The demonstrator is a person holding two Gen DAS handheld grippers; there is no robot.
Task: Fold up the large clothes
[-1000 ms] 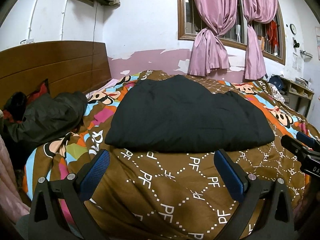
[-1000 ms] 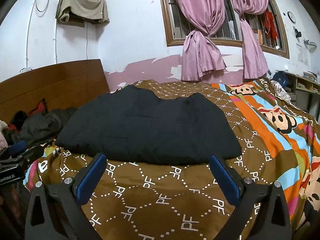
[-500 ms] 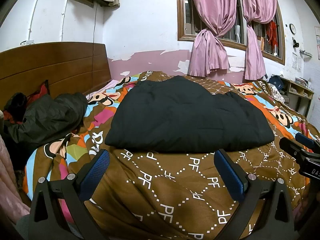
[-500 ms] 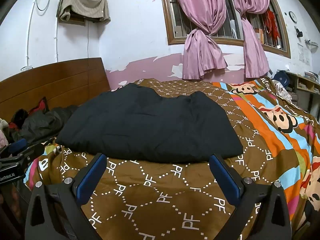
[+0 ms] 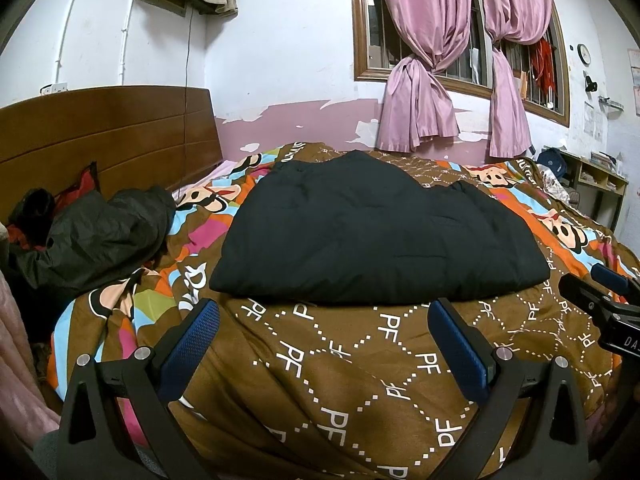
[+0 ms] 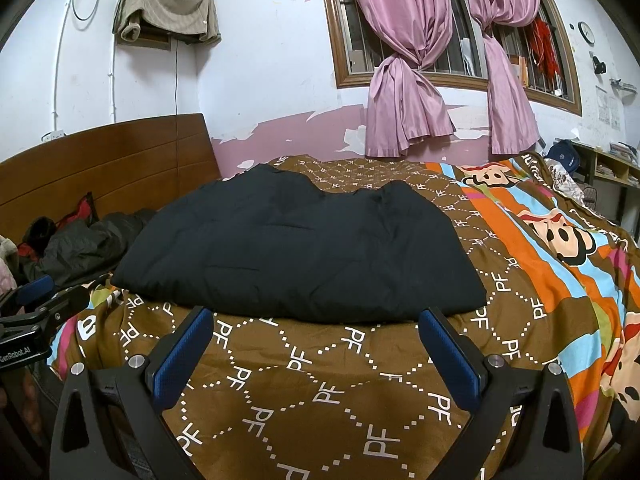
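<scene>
A black padded jacket (image 5: 376,236) lies folded flat in a rough rectangle on the bed's brown patterned quilt (image 5: 340,364); it also shows in the right wrist view (image 6: 296,252). My left gripper (image 5: 324,324) is open and empty, held just short of the jacket's near edge. My right gripper (image 6: 316,328) is open and empty too, near the same edge. The right gripper's tip shows at the right edge of the left view (image 5: 600,296). The left gripper's tip shows at the left edge of the right view (image 6: 36,300).
A crumpled dark jacket (image 5: 96,236) lies by the wooden headboard (image 5: 104,136) at the left. Pink curtains (image 5: 420,80) hang at the window behind the bed. A shelf unit (image 5: 600,184) stands at the far right.
Both grippers have stayed open and almost still; the right view has shifted slightly back and up. The jacket has not moved.
</scene>
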